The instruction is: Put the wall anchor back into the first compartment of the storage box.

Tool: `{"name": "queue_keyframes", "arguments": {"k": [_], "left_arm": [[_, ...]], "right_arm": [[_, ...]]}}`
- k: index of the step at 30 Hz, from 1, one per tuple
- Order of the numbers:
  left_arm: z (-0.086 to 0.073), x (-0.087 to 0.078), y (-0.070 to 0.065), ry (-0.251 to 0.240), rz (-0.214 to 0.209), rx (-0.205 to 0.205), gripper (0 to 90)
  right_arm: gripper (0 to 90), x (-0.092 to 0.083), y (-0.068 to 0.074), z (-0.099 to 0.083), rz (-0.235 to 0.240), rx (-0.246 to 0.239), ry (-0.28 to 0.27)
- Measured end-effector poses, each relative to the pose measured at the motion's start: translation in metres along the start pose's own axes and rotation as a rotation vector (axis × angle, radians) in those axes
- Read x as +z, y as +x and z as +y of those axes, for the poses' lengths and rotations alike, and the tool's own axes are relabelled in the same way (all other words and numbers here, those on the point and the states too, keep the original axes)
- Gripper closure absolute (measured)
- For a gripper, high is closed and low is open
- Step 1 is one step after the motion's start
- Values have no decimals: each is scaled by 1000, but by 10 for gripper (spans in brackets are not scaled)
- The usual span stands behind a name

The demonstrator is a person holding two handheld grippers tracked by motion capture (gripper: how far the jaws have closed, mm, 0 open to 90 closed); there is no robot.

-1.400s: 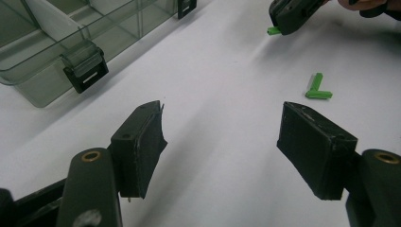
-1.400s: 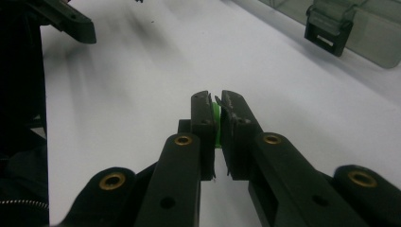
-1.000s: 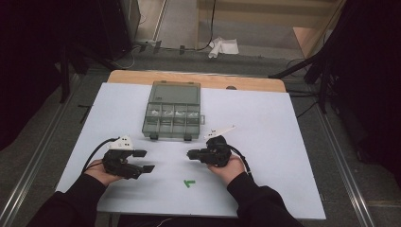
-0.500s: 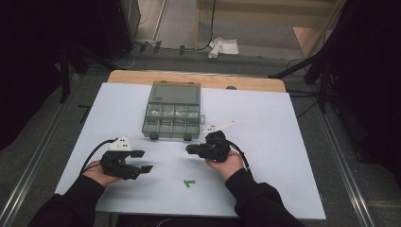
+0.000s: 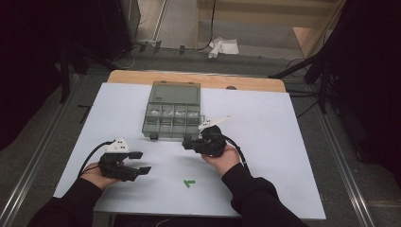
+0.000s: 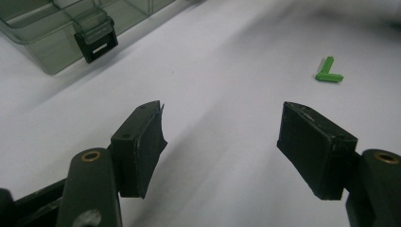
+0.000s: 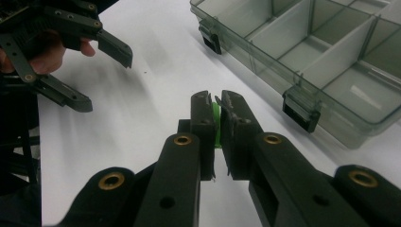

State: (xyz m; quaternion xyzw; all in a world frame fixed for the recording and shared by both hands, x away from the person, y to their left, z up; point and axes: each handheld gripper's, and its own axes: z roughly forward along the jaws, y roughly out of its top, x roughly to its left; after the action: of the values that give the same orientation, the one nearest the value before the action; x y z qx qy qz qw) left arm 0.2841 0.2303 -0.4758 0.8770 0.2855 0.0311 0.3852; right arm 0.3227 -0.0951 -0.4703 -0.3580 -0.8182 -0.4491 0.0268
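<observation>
- Right gripper (image 7: 215,111): jaws closed on a small green plastic piece (image 7: 216,124); a thin green edge shows between the pads in the right gripper view.
- In the high view the right gripper (image 5: 187,143) sits just in front of the organizer box's near right corner, tips pointing left, apart from the box.
- Left gripper (image 6: 222,146): jaws spread wide, nothing between them, bare white table surface below.
- In the high view the left gripper (image 5: 139,162) is near the table's front left, tips pointing right, well apart from the right gripper.
- Second green L-shaped piece (image 5: 189,183) lies flat on the table (image 5: 293,142), between the two hands and slightly nearer the person; also seen past the left gripper's jaws (image 6: 329,73).
- Organizer box (image 5: 172,116): clear grey plastic, lid open and lying flat behind it, divided compartments, two black latches on the near wall; contents too small to tell.
- Box sits at table centre, toward the far edge.
</observation>
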Motion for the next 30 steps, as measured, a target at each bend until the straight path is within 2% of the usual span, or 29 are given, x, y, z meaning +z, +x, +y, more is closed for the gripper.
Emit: {"name": "queue_keyframes", "arguments": {"k": [1,2,7,13,15,21,23,24,30], "left_arm": [[0,-1,0,10,3,4,306],[-2,0,0,-16,1,-4,306],[-4,-3,1,-7,11,-8,306],[-5,-4,1,-25,11,-13,306],[-5,-4,2,-29,9,-14,305],[-5,-4,2,-23,9,-9,306],[-5,-6,1,-3,14,-2,306],[-5,-5,1,-25,7,-3,306],[-6,-5,0,-26,7,-3,306]], "right_arm": [[853,1,0,1,-1,-1,-1],[853,1,0,2,1,0,2],[854,3,0,6,-2,-3,-2],[854,3,0,14,-10,-5,-5],[855,3,0,16,-24,-20,-4],[854,8,-1,24,-22,-10,-9],[854,10,0,27,-21,-8,-10],[854,11,0,29,-18,-3,-13],[854,20,2,35,-8,15,-22]]}}
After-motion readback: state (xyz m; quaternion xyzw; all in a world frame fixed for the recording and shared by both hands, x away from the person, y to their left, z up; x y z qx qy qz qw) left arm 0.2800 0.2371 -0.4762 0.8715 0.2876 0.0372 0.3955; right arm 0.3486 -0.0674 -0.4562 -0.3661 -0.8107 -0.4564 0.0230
